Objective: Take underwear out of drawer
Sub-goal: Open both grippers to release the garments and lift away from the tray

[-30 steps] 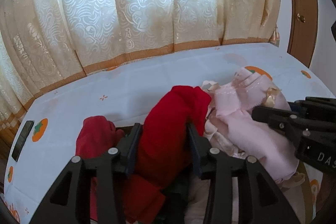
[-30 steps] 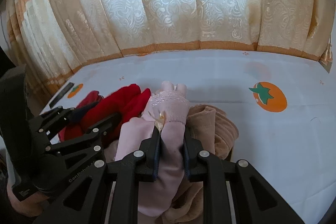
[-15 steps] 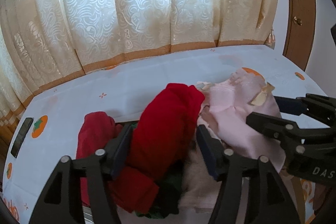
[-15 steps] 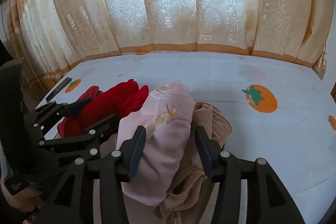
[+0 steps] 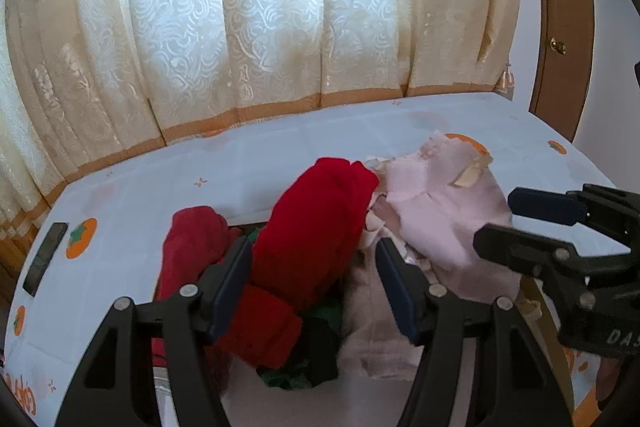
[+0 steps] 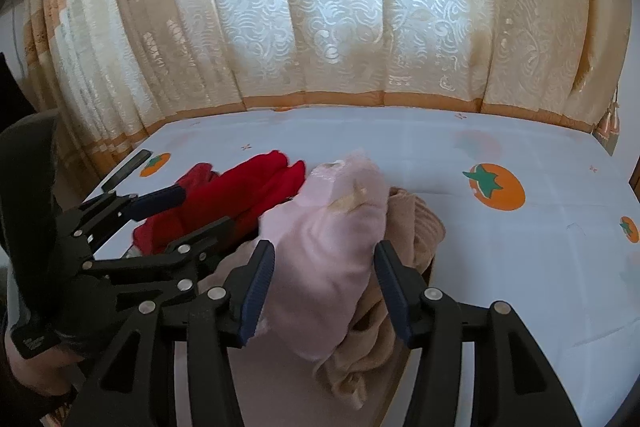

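A bright red piece of underwear (image 5: 316, 227) lies on a heap of clothes at the table's near edge. It sits between the opening jaws of my left gripper (image 5: 314, 273), and neither pad presses on it. Beside it, a pale pink piece (image 6: 332, 259) lies between the opening jaws of my right gripper (image 6: 324, 281), also loose. A darker red garment (image 5: 192, 243) is left of the heap, a tan one (image 6: 416, 223) right of it, and something green (image 5: 320, 311) underneath. A dark gap behind the red cloth may be the drawer; clothes hide most of it.
The white tablecloth (image 6: 400, 155) with orange fruit prints stretches back to cream curtains (image 5: 280, 27). A dark flat device (image 5: 44, 259) lies at the table's left edge. A wooden door (image 5: 560, 27) stands at the far right. A hand (image 6: 24, 367) holds the left gripper.
Both grippers were shut on their garments a second ago; their jaws have spread and let go. Both have drawn back slightly, and the red and pink pieces rest on the heap.
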{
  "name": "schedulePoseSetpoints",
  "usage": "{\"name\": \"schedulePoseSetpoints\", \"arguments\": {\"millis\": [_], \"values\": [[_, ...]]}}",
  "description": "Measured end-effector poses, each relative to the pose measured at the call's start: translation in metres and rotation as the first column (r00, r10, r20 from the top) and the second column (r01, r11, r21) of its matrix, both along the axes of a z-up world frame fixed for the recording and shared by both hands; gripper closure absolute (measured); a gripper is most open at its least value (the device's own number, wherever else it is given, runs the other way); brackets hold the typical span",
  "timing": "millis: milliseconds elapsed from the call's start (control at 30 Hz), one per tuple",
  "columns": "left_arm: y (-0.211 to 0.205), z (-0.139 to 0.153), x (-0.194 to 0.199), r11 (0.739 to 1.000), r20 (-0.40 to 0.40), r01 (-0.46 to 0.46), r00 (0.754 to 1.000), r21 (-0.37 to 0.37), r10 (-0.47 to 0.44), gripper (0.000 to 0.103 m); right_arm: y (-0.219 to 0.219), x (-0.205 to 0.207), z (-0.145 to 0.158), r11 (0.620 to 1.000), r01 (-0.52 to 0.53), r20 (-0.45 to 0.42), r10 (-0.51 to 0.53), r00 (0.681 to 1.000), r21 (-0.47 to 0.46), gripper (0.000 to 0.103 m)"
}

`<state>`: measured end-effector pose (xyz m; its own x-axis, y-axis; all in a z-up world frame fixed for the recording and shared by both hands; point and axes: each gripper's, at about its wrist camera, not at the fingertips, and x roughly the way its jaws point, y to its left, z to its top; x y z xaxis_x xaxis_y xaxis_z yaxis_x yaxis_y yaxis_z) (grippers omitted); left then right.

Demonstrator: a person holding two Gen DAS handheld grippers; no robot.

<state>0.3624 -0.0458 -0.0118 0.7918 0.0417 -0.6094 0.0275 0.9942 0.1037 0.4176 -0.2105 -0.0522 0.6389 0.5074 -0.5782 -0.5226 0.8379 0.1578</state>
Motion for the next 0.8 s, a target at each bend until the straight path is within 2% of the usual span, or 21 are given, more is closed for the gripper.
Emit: {"name": "schedulePoseSetpoints", "arguments": {"millis": [67,333,500,800], "values": [[-0.001,0.001,-0.007,1.000,0.005,0.006,1.000,-0.001,-0.006,0.033,0.001,-0.008,0.000,1.000,-0.015,0.009,0.015,1.000,-0.015,0.047],[-0.008,0.001,-0.030,0.999,0.022,0.031,0.999,0.015,-0.031,0.032,0.000,-0.039,0.000,0.998,-0.049,0.047,0.051,0.998,-0.034,0.046],[-0.010,0.002,-0.050,0.999,0.038,0.046,0.998,0.004,-0.046,0.015,-0.003,-0.055,0.000,0.997,-0.061,0.068,0.064,0.996,-0.036,0.046],[-0.008,0.005,-0.087,0.996,0.064,0.075,0.995,-0.044,-0.072,0.015,-0.013,-0.092,-0.007,0.992,-0.113,0.061,0.116,0.991,-0.053,0.046]]}}
